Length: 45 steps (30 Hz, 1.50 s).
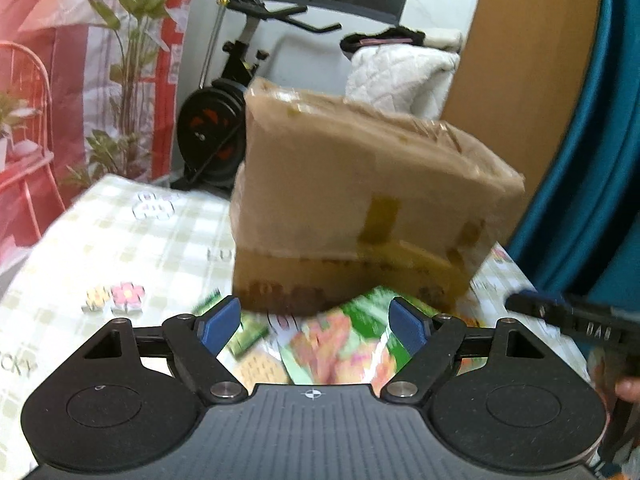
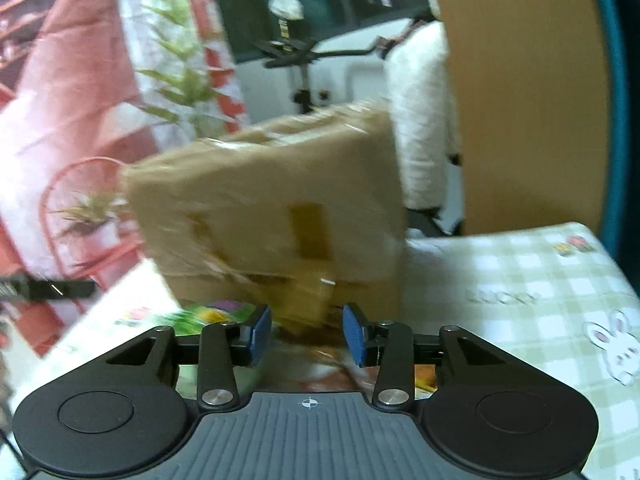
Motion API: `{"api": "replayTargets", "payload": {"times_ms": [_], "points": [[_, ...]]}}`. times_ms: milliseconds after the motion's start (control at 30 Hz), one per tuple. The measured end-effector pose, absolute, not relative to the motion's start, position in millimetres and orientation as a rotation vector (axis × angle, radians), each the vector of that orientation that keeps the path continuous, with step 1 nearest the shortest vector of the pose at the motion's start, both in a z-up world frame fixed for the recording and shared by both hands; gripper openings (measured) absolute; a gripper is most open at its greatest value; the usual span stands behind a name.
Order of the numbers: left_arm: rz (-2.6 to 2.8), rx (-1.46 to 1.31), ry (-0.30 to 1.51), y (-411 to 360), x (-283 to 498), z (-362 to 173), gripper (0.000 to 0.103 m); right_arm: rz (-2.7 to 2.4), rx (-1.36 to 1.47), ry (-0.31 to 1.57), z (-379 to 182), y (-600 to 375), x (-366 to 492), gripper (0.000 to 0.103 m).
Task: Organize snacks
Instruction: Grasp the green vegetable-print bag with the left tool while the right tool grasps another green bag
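Nearest to me, the left gripper (image 1: 316,326) hangs low over the table with its 2 blue pads spread wide and nothing between them. Just under and ahead of it lie the snack packets (image 1: 340,344), a green and orange jumble too blurred to count, flat on the checked tablecloth (image 1: 120,240).

The right gripper (image 2: 306,334) sits beside it with its jaws parted about half as far, also gripping nothing; an orange-brown wrapper (image 2: 324,364) shows beneath its pads, and a green packet (image 2: 200,316) lies just off to its left. In the left wrist view the right gripper's black body juts in over the table's right edge.

Right behind the packets stands a taped cardboard box (image 1: 360,208), closed, upright near the middle of the table and touching or nearly touching the packets at its base; I cannot tell which.

Beyond the table's far edge are an exercise bike (image 1: 224,120), a white quilted bundle (image 1: 400,76), a brown wooden panel (image 1: 520,60), and a red and white curtain (image 1: 60,40) printed with leafy stems.
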<state>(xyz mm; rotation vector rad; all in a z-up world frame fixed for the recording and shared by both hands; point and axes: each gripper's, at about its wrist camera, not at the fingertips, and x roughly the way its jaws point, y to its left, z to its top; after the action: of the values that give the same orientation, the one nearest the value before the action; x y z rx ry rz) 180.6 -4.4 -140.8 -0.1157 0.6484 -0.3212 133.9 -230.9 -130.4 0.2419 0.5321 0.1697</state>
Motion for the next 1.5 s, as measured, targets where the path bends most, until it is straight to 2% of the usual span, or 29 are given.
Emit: {"api": "replayTargets", "payload": {"times_ms": [133,300,367,433,467,500,533,567,667,867,1133,1500], "points": [[-0.36,-0.119,0.7,-6.1,167.5,-158.9,0.083,0.276,0.177,0.549,-127.4,-200.2,135.6,0.053],[-0.412,-0.155,0.77,-15.6,166.0,-180.4,0.083,0.312,0.131,0.612,-137.2,-176.1,148.4,0.053],[-0.418,-0.155,0.789,-21.0,167.5,-188.4,0.083,0.311,0.122,0.633,-142.4,-171.7,149.0,0.05],[-0.419,-0.151,0.801,-24.3,170.3,-195.9,0.083,0.315,0.113,0.64,-148.5,-171.3,145.2,0.031],[-0.416,-0.15,0.804,-25.0,171.7,-198.9,0.082,0.312,0.116,0.635,-149.4,-171.9,142.7,0.029],[-0.415,-0.15,0.807,-25.2,173.3,-201.7,0.079,0.314,0.121,0.631,-150.5,-172.7,141.2,0.024],[-0.434,-0.157,0.807,-24.7,174.2,-204.0,0.059,0.317,0.126,0.631,-150.7,-174.1,139.0,0.022],[-0.458,-0.164,0.817,-25.1,175.3,-203.7,0.049,0.323,0.13,0.63,-151.2,-175.2,136.3,0.021],[-0.474,-0.131,0.81,-29.2,170.7,-198.2,0.039,0.33,0.132,0.62,-148.8,-178.6,127.0,0.019],[-0.484,-0.104,0.747,-27.3,151.1,-174.2,0.037,0.345,0.167,0.576,-129.9,-183.0,109.8,0.017],[-0.493,-0.055,0.566,-14.4,117.6,-108.2,0.036,0.367,0.202,0.442,-70.5,-179.9,84.2,0.017],[-0.501,-0.02,0.348,-27.8,135.1,-44.4,0.036,0.37,0.162,0.262,5.1,-189.3,96.4,0.016]]}}
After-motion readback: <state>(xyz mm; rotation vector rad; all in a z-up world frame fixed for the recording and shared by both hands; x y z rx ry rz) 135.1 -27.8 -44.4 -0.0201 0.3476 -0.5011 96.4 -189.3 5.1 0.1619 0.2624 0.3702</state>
